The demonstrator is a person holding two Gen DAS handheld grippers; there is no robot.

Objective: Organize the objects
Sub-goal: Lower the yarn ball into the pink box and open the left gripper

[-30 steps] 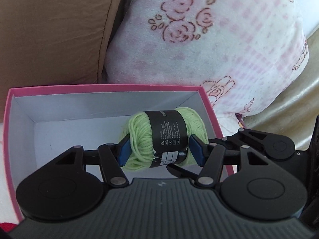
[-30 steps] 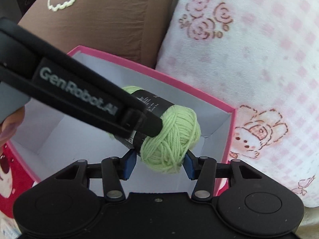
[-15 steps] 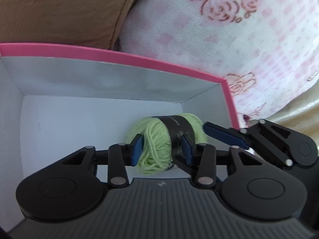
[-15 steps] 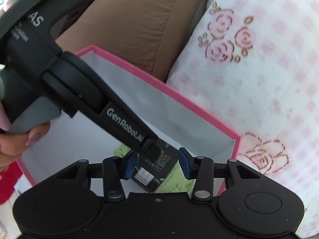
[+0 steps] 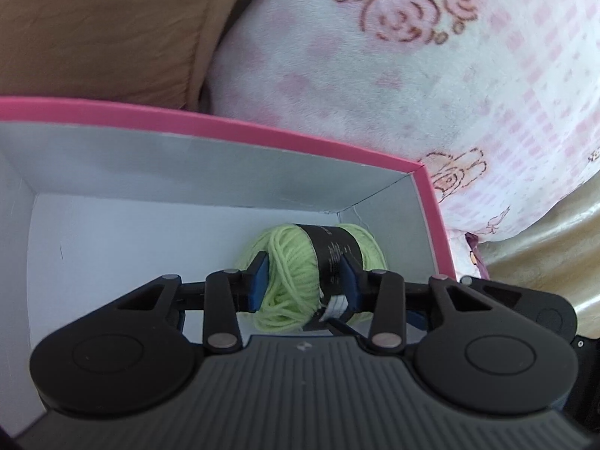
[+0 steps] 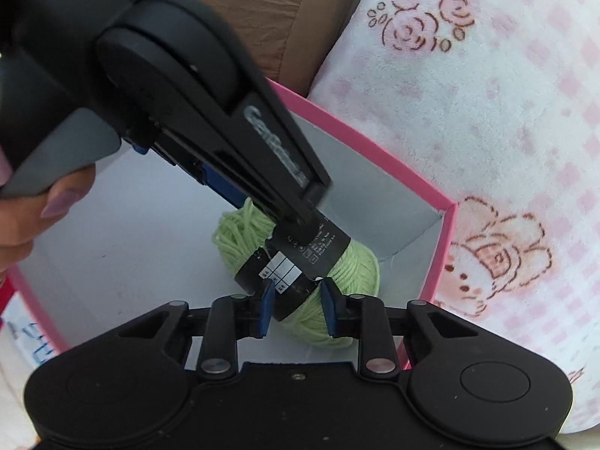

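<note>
A light green yarn ball (image 5: 296, 262) with a black paper band lies low in a white box with a pink rim (image 5: 262, 131), near its far right corner. My left gripper (image 5: 303, 281) is shut on the ball, one blue pad on the yarn and one on the band. In the right wrist view my right gripper (image 6: 297, 307) has just closed on the same yarn ball (image 6: 356, 262) from the near side, pads pressing on the band and the yarn. The left gripper (image 6: 277, 213) reaches down to it from the upper left, held by a person's hand (image 6: 37, 210).
A pink and white flowered pillow (image 5: 450, 93) bulges close behind and to the right of the box. A brown cushion (image 5: 93, 30) stands behind it on the left. Golden fabric (image 5: 543, 243) shows at the right. The left part of the box floor (image 6: 131, 225) is bare.
Both grippers have sunk deeper into the box with the yarn ball. Their jaws have narrowed on it, the right one most in the last half second.
</note>
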